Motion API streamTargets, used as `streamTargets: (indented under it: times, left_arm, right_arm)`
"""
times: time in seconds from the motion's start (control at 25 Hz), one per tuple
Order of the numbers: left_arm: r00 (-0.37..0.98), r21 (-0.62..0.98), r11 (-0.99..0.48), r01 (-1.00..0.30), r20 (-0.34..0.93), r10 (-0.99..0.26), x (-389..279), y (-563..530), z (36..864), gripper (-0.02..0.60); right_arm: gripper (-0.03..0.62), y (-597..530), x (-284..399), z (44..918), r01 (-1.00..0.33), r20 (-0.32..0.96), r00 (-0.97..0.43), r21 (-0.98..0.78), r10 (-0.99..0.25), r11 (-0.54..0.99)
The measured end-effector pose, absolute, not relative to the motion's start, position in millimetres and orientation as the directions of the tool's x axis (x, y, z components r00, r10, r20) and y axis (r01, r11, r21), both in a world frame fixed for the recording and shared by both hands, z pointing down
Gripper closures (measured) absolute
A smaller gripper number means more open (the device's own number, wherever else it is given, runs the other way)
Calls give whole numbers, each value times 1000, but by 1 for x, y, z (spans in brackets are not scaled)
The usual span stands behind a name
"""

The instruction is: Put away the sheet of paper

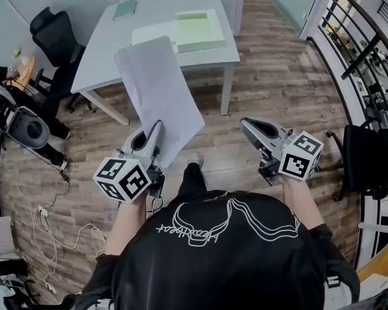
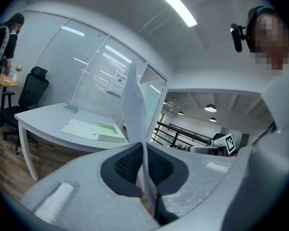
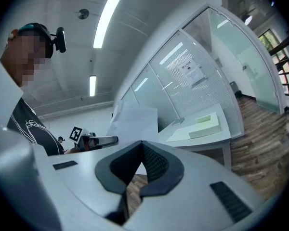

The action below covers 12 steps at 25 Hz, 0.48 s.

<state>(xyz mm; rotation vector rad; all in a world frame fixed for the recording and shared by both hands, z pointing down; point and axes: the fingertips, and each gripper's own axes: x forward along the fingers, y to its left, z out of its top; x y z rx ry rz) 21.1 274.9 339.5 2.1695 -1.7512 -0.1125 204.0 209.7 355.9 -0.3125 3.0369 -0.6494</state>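
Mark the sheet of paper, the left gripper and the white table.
sheet of paper (image 1: pixel 156 86): head view, middle of the sheet.
left gripper (image 1: pixel 157 131): head view, its tips, clamped on the paper.
white table (image 1: pixel 103 47): head view, bare left part of top.

Head camera looks steeply down past the person's black printed shirt (image 1: pixel 233 263) to the brown wood-plank floor (image 1: pixel 278 76), with the white rectangular surface (image 1: pixel 103 50) ahead. Each gripper camera rides low and close behind its own jaws, facing roughly level toward that surface. The left gripper (image 1: pixel 158 128) view takes in the right gripper (image 1: pixel 246 124), and the reverse. All three share the white sheet of paper (image 1: pixel 158 89).
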Motion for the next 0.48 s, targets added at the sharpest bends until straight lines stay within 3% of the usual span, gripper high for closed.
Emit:
streamTargets:
  times: [0.48]
  left_arm:
    - [294, 372, -206, -905, 199, -935, -122, 129, 347, 572]
  right_arm:
    - [585, 79, 60, 353, -238, 83, -971, -428, -224, 872]
